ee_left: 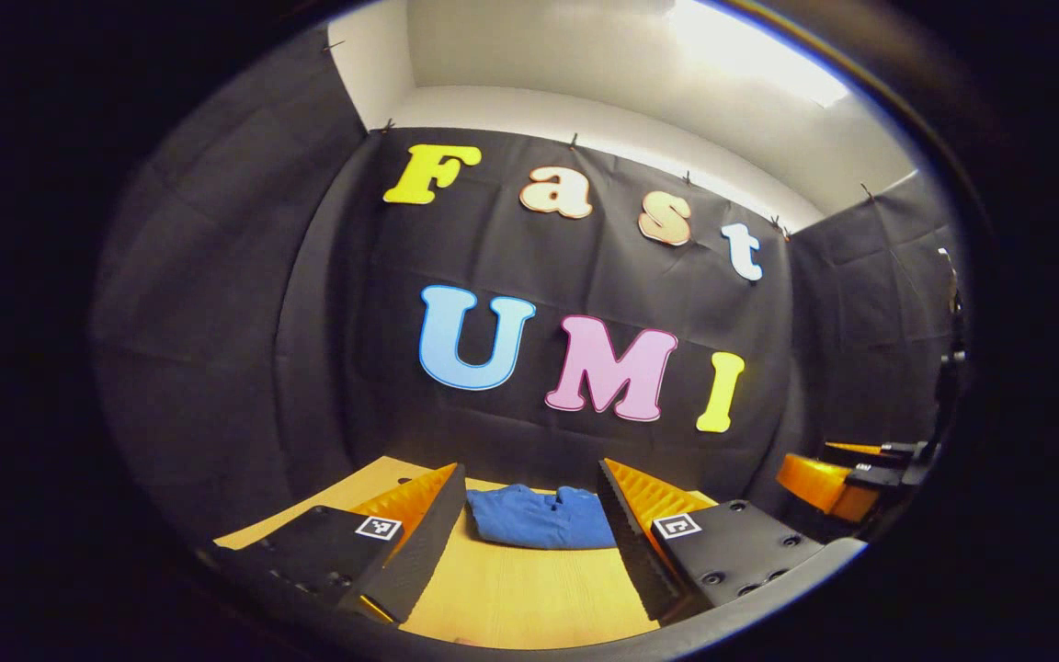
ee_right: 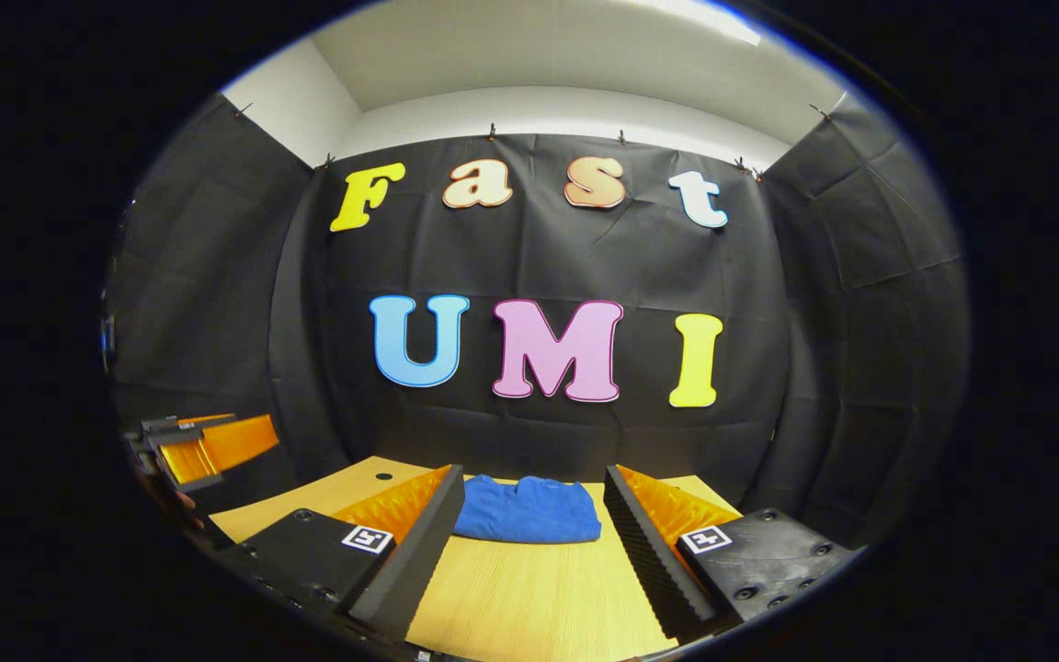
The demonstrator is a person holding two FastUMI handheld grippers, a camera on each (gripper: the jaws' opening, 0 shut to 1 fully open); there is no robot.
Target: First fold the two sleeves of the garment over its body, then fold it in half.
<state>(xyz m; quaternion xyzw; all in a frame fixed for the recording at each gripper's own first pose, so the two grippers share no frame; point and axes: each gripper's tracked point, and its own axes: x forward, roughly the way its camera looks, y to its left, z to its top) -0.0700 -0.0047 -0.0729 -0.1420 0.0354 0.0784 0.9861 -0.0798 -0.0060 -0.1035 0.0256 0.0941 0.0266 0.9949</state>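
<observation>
A blue garment (ee_left: 540, 517) lies folded into a compact bundle on the wooden table (ee_left: 511, 588), near the back wall. In the right gripper view the same garment (ee_right: 527, 509) sits flat on the table (ee_right: 529, 598), ahead of the fingers. My left gripper (ee_left: 529, 524) is open, held back from the garment and above the table, nothing between its fingers. My right gripper (ee_right: 534, 524) is open too, empty, also short of the garment. At the far right of the left gripper view is the right gripper (ee_left: 847, 478); at the far left of the right gripper view is the left gripper (ee_right: 203, 446).
Black cloth walls close the booth behind and on both sides of the table. A small round hole (ee_right: 383, 476) is in the tabletop at the back left. Bare wood stretches between the garment and the table's near edge.
</observation>
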